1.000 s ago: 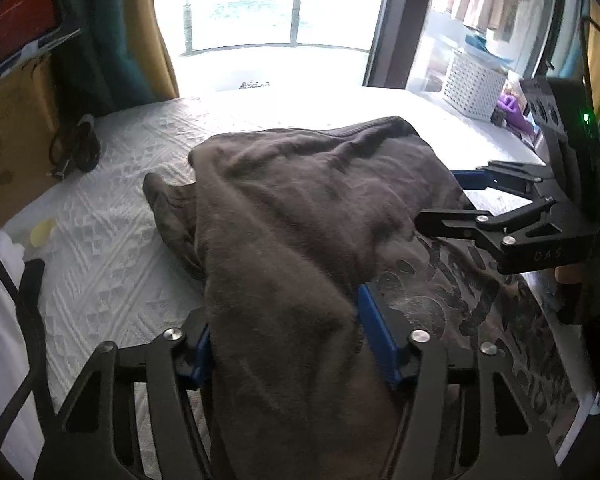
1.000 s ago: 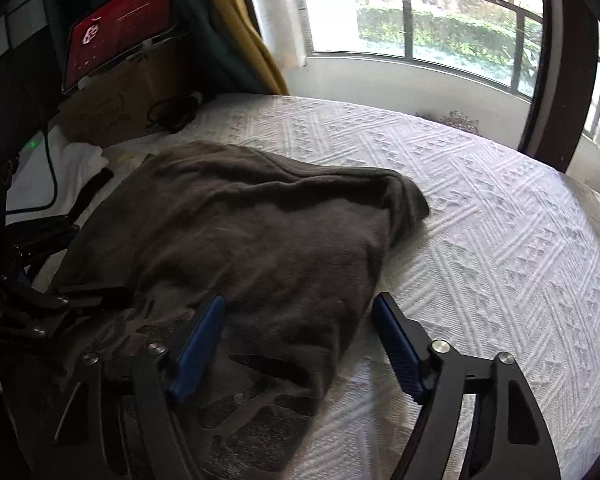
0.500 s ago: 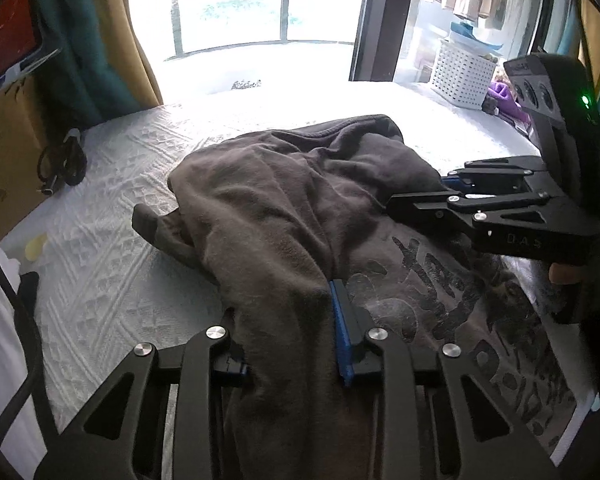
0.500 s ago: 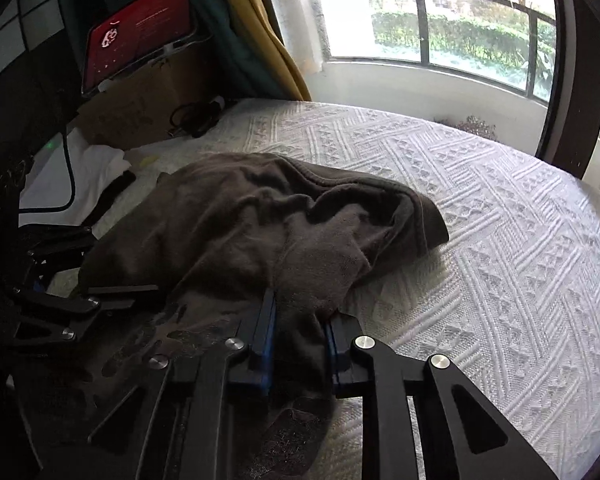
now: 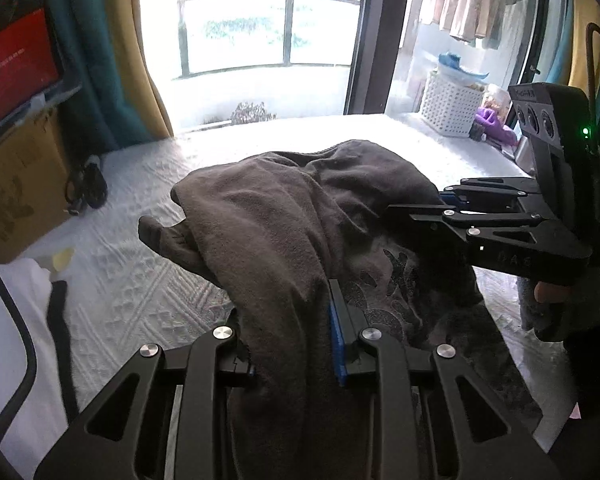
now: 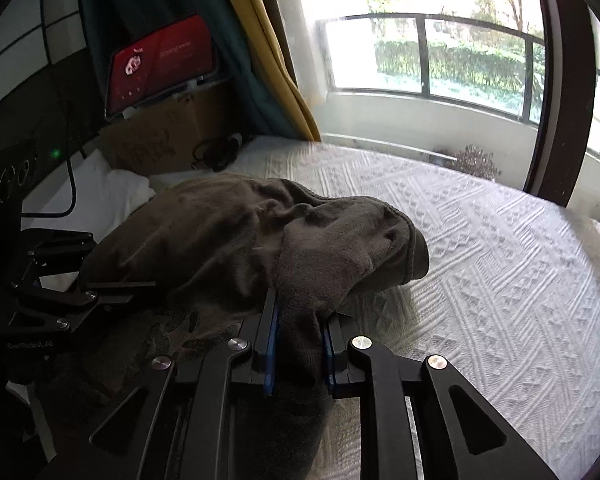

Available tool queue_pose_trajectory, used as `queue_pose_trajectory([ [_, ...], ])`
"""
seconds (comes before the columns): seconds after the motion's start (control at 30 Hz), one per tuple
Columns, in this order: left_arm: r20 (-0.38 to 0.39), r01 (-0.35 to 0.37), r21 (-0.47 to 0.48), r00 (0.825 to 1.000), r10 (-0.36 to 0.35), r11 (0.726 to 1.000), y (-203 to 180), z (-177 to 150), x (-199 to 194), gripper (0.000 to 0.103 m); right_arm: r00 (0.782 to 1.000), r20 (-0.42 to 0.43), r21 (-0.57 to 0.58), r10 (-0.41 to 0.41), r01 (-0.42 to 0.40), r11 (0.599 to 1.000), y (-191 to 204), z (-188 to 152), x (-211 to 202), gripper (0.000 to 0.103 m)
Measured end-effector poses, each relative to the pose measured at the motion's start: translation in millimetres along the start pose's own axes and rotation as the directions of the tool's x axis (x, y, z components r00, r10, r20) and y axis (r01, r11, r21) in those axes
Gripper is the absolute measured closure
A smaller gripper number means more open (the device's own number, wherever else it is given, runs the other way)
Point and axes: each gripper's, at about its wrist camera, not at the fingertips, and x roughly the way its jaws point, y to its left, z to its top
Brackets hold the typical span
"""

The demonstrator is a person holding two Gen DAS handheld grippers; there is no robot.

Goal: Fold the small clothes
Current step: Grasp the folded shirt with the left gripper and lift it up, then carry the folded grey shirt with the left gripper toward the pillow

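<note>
A dark brown-grey shirt (image 5: pixel 284 232) with a dark print lies bunched on the white textured bedspread (image 5: pixel 132 288). My left gripper (image 5: pixel 294 336) is shut on a fold of the shirt at its near left side. My right gripper (image 6: pixel 298 340) is shut on a fold of the shirt (image 6: pixel 236 240) at its near right side. Both hold the cloth lifted off the bed, so its far part hangs in a hump. The right gripper (image 5: pixel 452 208) also shows side-on in the left wrist view, and the left gripper (image 6: pixel 84 292) in the right wrist view.
A cardboard box (image 5: pixel 16 200) with a red-screened device (image 6: pixel 160 64) stands at the bed's left edge, with black cables (image 5: pixel 88 184) beside it. White cloth (image 5: pixel 8 320) lies at the near left. A white basket (image 5: pixel 452 108) stands beyond the far right corner. Windows lie beyond the bed (image 6: pixel 500 264).
Both grippers went from open around the shirt to shut on folds of it. They have since lifted the cloth, which now bunches into a hump off the bed.
</note>
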Motion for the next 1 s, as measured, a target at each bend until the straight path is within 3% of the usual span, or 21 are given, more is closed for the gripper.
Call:
queue_pose_trajectory([
  [0.33,0.107,0.008,-0.029,0.994,-0.005,1.0,-7.8,-1.2,-46.9,0.078,0.992,0.126,-0.031,0.0,0.004,0.999,30.2,9.3,-65.4,0.085],
  [0.53,0.196,0.013,-0.018,0.98,-0.01,1.0,-17.1,-6.9,-84.8,0.078,0.979,0.202,-0.067,-0.017,0.031,0.997,57.4,10.4,-113.3,0.085],
  [0.77,0.301,0.019,0.002,0.954,-0.019,1.0,-23.0,-17.6,-134.8,0.079,0.955,0.295,-0.115,-0.01,0.046,0.992,96.8,10.2,-166.6,0.085],
  [1.0,0.402,0.029,0.015,0.915,-0.033,0.999,-14.3,-28.9,-193.8,0.08,0.923,0.385,-0.191,0.015,0.064,0.979,152.7,16.7,-205.2,0.085],
])
